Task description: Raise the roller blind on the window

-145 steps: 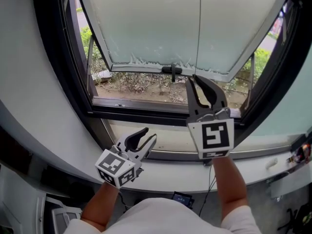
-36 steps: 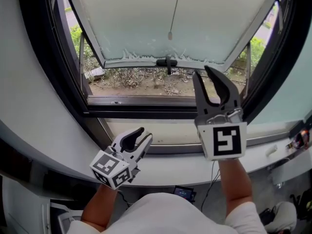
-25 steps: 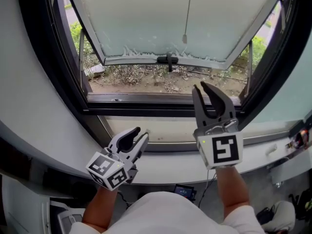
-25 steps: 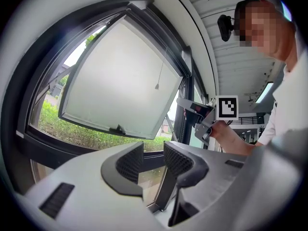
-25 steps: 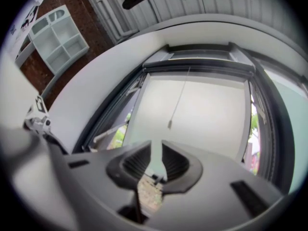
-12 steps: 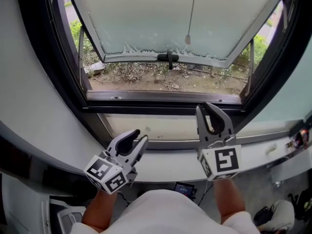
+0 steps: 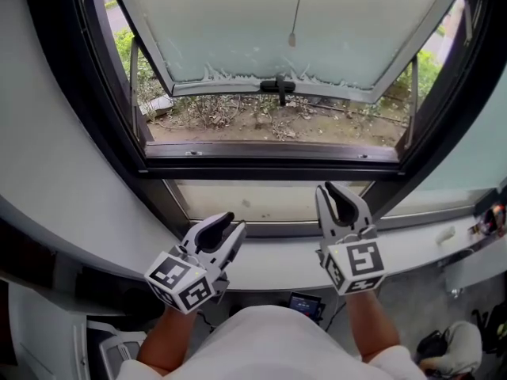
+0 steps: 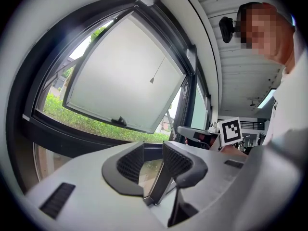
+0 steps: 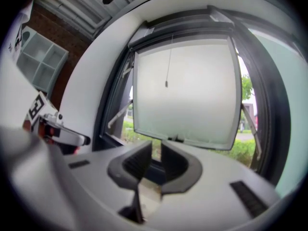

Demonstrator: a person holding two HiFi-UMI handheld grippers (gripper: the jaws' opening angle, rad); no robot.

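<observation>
Head view: both forearms reach low over the white sill (image 7: 269, 258), with the left gripper (image 7: 230, 223) and right gripper (image 7: 337, 190) pointing level. Both pairs of jaws have just been closing on nothing; the left stands moderately apart, the right narrow. The blind's pull cord (image 7: 292, 38) hangs well above and beyond them, before the tilted-open frosted sash (image 7: 230, 22).

Daylight thru window (image 7: 269, 62), bright, fisheye edges, right tool view blurry

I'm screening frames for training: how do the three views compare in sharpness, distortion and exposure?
Head view: sharp, even daylight, window frame bowed by the lens. Left gripper view: heavy fisheye, dark corners, left claw crisp. Right gripper view: soft throughout, right claw blurred, frosted pane bright.
</observation>
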